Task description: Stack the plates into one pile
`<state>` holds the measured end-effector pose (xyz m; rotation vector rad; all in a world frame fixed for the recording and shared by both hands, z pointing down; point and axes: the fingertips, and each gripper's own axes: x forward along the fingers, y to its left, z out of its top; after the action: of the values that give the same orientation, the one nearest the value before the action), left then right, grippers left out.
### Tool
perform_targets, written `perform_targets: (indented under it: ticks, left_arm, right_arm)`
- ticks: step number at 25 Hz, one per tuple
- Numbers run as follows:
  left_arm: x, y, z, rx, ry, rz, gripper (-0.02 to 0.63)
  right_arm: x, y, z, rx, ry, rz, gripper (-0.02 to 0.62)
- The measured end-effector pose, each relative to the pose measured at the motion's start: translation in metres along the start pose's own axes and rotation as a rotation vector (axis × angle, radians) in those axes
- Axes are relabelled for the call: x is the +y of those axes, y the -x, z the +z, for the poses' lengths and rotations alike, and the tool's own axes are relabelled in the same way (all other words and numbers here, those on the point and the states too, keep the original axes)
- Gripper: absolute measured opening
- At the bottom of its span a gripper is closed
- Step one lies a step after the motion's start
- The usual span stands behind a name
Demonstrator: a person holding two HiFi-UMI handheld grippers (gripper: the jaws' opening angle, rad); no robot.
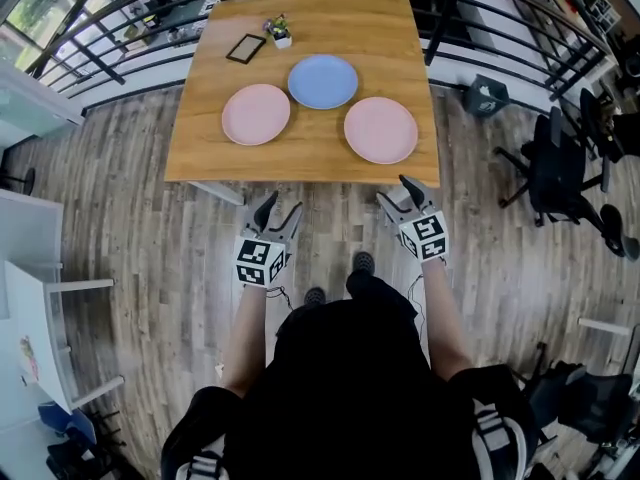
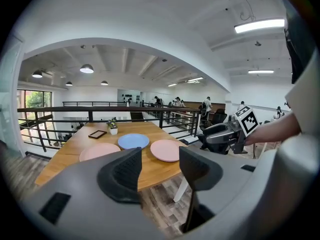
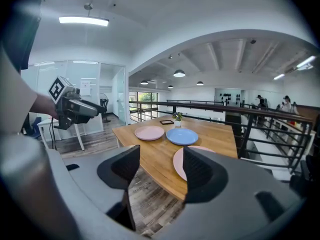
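wood, pale and warm, makes the top of the table [image 1: 300,156], which stands on a grey-brown plank floor [image 1: 130,228]. three plates lie flat on it, each apart from the others and none stacked. a blue plate [image 1: 323,81] sits in the middle, toward the far side. a first pink plate [image 1: 256,114] lies just beside it at the head view's left. a second pink plate [image 1: 381,129] lies at the right, closest to the table's near edge. beyond the plates, near the far edge, stand a small potted plant [image 1: 279,32] and, just beside it, a dark flat frame [image 1: 246,48]. both tongs are held off the table, over the floor just short of its near edge. the left tongs [image 1: 281,206] have their jaws wide apart with nothing between them. the right tongs [image 1: 396,191] are likewise spread wide and empty; in the right gripper view the second pink plate shows partly behind one jaw.
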<state>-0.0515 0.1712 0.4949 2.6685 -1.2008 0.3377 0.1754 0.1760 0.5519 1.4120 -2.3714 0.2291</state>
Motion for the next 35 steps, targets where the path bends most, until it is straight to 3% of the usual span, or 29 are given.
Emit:
perform_targets:
  ticks: [16, 25, 30, 35]
  left_arm:
    - [-0.001, -0.014, 0.001, 0.015, 0.064, 0.200, 0.236]
    - [-0.014, -0.033, 0.005, 0.029, 0.021, 0.203, 0.236]
    - [-0.004, -0.029, 0.006, 0.023, 0.045, 0.232, 0.236]
    - [-0.006, -0.037, 0.004, 0.023, 0.054, 0.203, 0.236]
  right_arm:
    - [-0.032, -0.048, 0.008, 0.018, 0.079, 0.206, 0.276]
    - [-0.055, -0.053, 0.003, 0.012, 0.071, 0.219, 0.273]
    - [-0.055, -0.055, 0.000, 0.019, 0.069, 0.227, 0.273]
    - [-0.056, -0.060, -0.001, 0.030, 0.066, 0.217, 0.273]
